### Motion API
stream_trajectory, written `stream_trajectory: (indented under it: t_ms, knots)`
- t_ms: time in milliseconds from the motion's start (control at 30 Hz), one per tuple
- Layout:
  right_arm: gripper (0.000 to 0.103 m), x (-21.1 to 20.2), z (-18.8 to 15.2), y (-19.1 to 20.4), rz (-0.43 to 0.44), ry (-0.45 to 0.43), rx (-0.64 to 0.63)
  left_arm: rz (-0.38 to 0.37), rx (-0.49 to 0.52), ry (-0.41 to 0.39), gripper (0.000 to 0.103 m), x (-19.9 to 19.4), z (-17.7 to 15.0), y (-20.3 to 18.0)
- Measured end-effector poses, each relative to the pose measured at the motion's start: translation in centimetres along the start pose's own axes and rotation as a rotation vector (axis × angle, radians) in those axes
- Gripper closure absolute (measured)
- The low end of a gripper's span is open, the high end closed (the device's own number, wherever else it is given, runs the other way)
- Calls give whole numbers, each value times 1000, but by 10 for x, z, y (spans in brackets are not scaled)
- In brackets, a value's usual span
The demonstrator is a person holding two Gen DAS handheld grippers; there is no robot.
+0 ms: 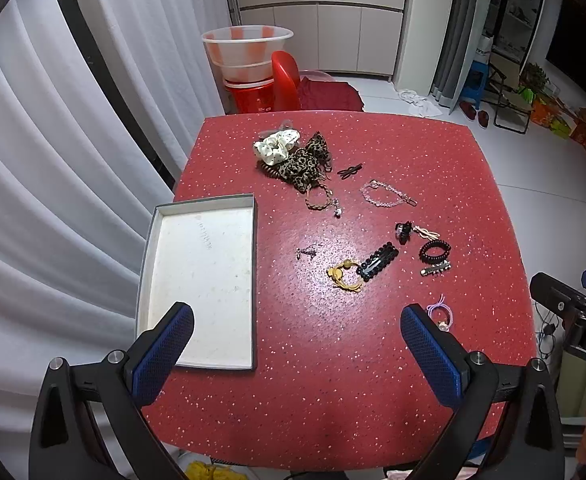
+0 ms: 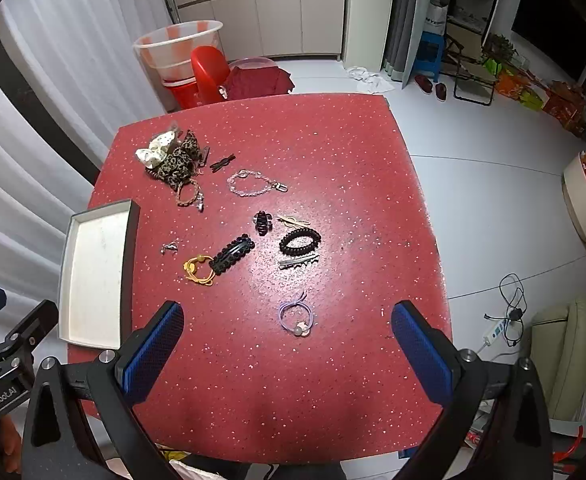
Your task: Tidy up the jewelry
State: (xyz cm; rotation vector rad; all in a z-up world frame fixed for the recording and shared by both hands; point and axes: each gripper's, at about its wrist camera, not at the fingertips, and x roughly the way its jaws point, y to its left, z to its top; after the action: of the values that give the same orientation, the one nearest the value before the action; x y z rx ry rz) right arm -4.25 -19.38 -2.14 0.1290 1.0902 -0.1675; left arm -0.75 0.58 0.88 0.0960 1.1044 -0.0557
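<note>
Left wrist: we hold both grippers, left gripper point(image 1: 297, 344) and right gripper point(image 2: 287, 344), spread, gripping nothing; one tray point(image 1: 197, 280), two scrunchies point(image 1: 277, 146), one lilac tie point(image 2: 296, 317) lie unobstructed.

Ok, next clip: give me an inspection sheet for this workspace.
Surface: red speckled table, bare near side.
Job's things: white tray empty at left edge; scrunchie pile far side; clear bead bracelet, black beaded clip, yellow hair tie, purple hair tie scattered loose.
Clutter: nothing seen.
Grippers: left gripper and right gripper open, empty, above table.
Cables: power strip with cord on floor.
Surroundings: red chair, curtains, cabinets.
</note>
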Motion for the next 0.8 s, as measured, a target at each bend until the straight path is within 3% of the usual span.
stream_trajectory:
  t_ms: [800]
  knots:
    - [0,-1,-2,3,0,-2,3,0,3,-6,0,-6,-4,2]
